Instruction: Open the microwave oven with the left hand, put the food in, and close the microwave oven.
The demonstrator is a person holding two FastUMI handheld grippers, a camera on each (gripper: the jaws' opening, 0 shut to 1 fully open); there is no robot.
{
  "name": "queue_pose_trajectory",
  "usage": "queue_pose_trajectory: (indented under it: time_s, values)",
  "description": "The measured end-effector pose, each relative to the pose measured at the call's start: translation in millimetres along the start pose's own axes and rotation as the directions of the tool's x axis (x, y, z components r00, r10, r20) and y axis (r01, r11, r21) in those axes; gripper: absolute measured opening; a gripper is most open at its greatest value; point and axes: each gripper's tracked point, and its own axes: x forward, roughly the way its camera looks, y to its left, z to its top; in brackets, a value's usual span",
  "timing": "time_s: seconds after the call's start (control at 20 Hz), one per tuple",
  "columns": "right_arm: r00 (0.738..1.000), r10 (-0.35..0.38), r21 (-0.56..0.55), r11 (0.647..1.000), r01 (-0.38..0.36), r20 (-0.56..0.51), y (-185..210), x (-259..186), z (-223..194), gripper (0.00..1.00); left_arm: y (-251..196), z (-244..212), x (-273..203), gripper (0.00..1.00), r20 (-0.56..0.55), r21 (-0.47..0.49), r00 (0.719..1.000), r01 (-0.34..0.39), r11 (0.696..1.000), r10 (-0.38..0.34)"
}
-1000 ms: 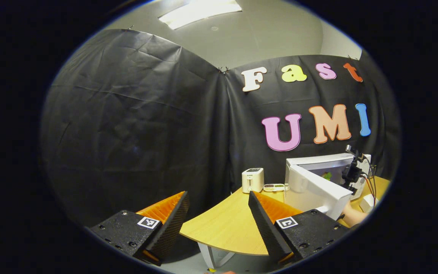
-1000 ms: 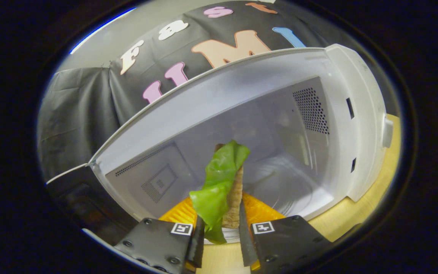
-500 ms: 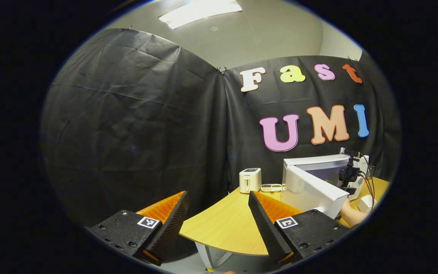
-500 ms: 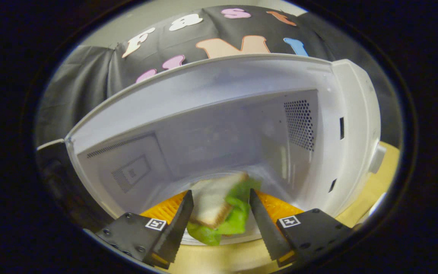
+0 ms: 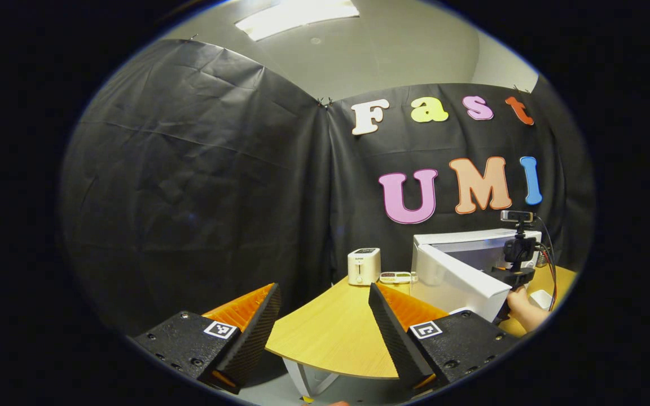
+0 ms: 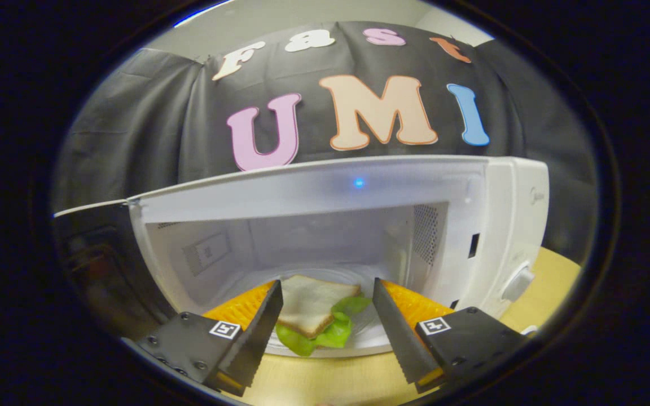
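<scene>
The sandwich (image 6: 316, 313) was seen lying flat inside the microwave (image 6: 505, 225), just ahead of the right gripper (image 6: 325, 332), which was wide open and empty. The left gripper (image 5: 322, 327), also open and empty, was judged to need a slow, wide push on the door (image 5: 455, 279).

White microwave (image 6: 325, 192), white-and-green sandwich (image 6: 319, 310), yellow wood-grain table (image 5: 330, 332).

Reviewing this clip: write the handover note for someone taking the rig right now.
Right gripper: open, empty, in front of the microwave opening.
Left gripper: open, empty, off the wooden table's near edge.
Sandwich: lying flat on the glass plate inside the cavity.
Microwave door: open.
Done: door opened, food placed.
Left: close the door.
</scene>
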Motion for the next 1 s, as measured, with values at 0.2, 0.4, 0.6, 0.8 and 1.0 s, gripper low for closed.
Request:
queue_pose_trajectory:
  time_s: [0.2,0.4,0.6,0.8,1.0]
  values:
    - [0.995,0.103,-0.030,0.994,-0.104,-0.010,1,-46,8,0.93,-12,-5,1,0.96,-0.019,-0.018,0.999,0.043,0.999,-0.043]
    - [0.985,0.168,0.006,0.986,-0.167,-0.027,-17,-100,17,0.92,-23,-12,2,0.92,-0.033,-0.022,0.995,0.091,0.996,-0.092]
    - [0.981,0.192,-0.021,0.981,-0.192,-0.008,-56,-147,36,0.92,-27,-31,3,0.59,-0.100,0.006,0.988,0.119,0.993,-0.118]
    - [0.986,0.164,-0.043,0.986,-0.163,0.007,-104,-184,50,0.92,-30,-47,5,0.16,-0.160,-0.002,0.977,0.144,0.990,-0.142]
    - [0.990,0.134,-0.043,0.990,-0.133,0.035,-146,-222,66,0.92,-29,-51,9,0.01,-0.167,-0.026,0.975,0.143,0.989,-0.146]
